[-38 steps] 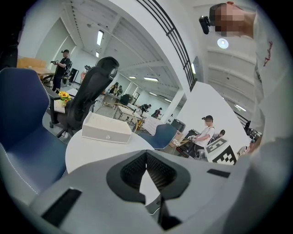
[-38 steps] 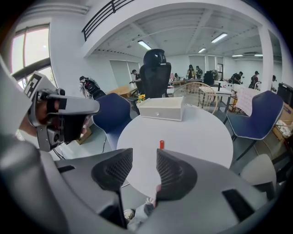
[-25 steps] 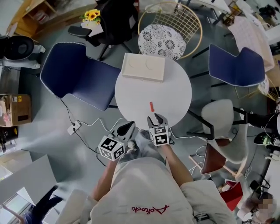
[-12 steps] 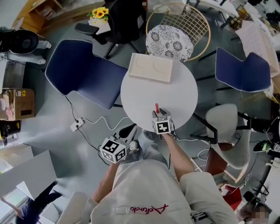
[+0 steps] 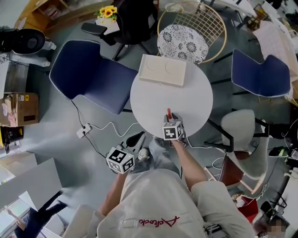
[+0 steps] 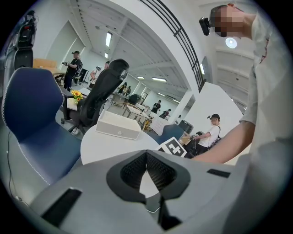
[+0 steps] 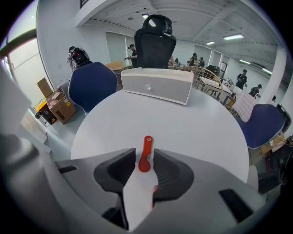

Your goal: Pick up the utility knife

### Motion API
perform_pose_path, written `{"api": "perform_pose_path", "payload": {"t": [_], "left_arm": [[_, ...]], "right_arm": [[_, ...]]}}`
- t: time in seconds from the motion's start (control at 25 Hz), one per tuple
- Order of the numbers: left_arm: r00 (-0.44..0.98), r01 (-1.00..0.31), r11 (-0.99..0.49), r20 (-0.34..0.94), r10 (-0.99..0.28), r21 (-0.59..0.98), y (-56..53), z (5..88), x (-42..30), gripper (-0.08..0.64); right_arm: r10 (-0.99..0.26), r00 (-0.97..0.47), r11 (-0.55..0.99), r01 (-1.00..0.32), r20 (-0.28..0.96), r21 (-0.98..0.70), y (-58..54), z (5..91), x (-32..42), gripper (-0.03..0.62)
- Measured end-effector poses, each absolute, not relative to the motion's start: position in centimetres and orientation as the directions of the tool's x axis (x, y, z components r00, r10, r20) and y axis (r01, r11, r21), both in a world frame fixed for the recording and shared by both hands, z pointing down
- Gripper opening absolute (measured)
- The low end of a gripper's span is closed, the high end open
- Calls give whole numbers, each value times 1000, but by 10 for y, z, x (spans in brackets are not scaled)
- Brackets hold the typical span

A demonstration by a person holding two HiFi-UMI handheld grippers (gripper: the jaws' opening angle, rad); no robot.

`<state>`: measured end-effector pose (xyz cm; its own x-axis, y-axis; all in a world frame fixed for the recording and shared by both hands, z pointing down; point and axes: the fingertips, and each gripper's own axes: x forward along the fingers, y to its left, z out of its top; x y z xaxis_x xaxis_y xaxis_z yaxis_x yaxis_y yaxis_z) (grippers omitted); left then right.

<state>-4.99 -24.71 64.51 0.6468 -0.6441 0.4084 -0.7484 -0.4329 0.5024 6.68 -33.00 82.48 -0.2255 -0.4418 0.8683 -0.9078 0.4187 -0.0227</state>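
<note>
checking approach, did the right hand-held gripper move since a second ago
Yes. The right hand-held gripper advanced from the table edge over the knife; its jaws have just been closing around it.

There is one round white counter (image 5: 186,97). On it lie one red knife (image 5: 168,113) and one flat white box (image 5: 163,70). There are two hand-held grippers: the left hand-held gripper (image 5: 135,139) and the right hand-held gripper (image 5: 169,119). Around the counter stand five chairs. Two are blue chairs, one at the left (image 5: 88,79) and one at the right (image 5: 260,74). One is a wire chair (image 5: 182,42) with a spotty cushion, one is a black chair (image 5: 135,18), and one is a pale chair (image 5: 244,135). There is one brown box (image 5: 18,109) on the floor and one bunch of yellow flowers (image 5: 107,11).
</note>
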Motion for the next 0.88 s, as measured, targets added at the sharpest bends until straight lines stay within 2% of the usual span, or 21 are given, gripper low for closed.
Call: {"api": "perform_pose_path", "payload": {"t": [0.24,0.44,0.88], "left_arm": [[647,-748,-433,408,-645,503,-248,645,-52,14],[648,-746,-433,404,-645,506,-247,645,-51,12],[647,-748,-435,402,-649,502,-245,643,-52,12]], "right_arm": [[-443,-232,416,-909,866,-31,-330,825,68,129],[-438,-230,397,-917,869,-43,-333,824,74,74],[-421,-242,424,-905,874,-46,-333,825,73,69]]}}
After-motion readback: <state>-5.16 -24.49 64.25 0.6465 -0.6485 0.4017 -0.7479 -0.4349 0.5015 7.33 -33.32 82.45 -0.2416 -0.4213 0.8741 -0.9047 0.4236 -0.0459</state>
